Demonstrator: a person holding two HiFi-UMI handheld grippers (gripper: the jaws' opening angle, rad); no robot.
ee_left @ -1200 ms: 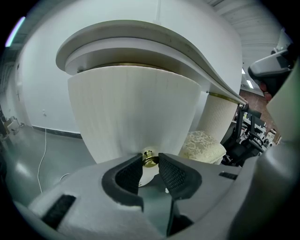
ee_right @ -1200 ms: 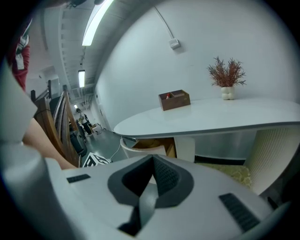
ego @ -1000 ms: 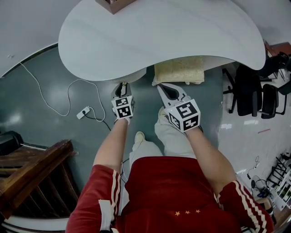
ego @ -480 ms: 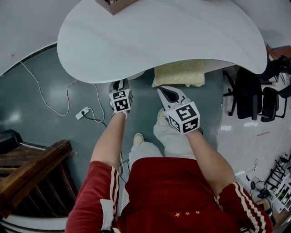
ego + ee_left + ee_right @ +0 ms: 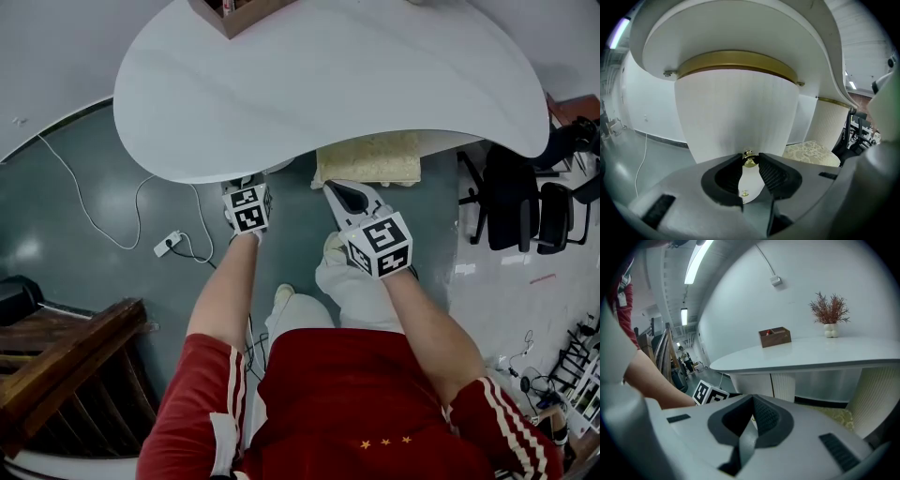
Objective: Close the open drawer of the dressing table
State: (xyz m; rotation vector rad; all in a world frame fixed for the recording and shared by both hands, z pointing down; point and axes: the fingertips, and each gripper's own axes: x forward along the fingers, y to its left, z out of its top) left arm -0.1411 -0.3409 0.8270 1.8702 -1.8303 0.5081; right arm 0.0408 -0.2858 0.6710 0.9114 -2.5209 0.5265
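The white dressing table (image 5: 328, 84) has a rounded white drawer front (image 5: 736, 117) under a brass band, seen close in the left gripper view. My left gripper (image 5: 750, 158) is shut on the drawer's small gold knob (image 5: 749, 162), one pad on each side. In the head view this gripper (image 5: 246, 184) reaches under the tabletop's edge, which hides the drawer. My right gripper (image 5: 345, 194) hangs to the right over the floor, its jaws shut and holding nothing (image 5: 752, 404).
A cushioned stool (image 5: 368, 157) stands under the table next to the right gripper. A power strip with cable (image 5: 169, 244) lies on the floor at left. Black chairs (image 5: 525, 197) stand at right, dark wooden furniture (image 5: 56, 366) at lower left. A wooden box (image 5: 774, 337) and a vase (image 5: 829, 331) sit on the table.
My left gripper has moved forward toward the table, and the drawer front that showed past the tabletop's edge has slid under it. The right gripper has stayed put.
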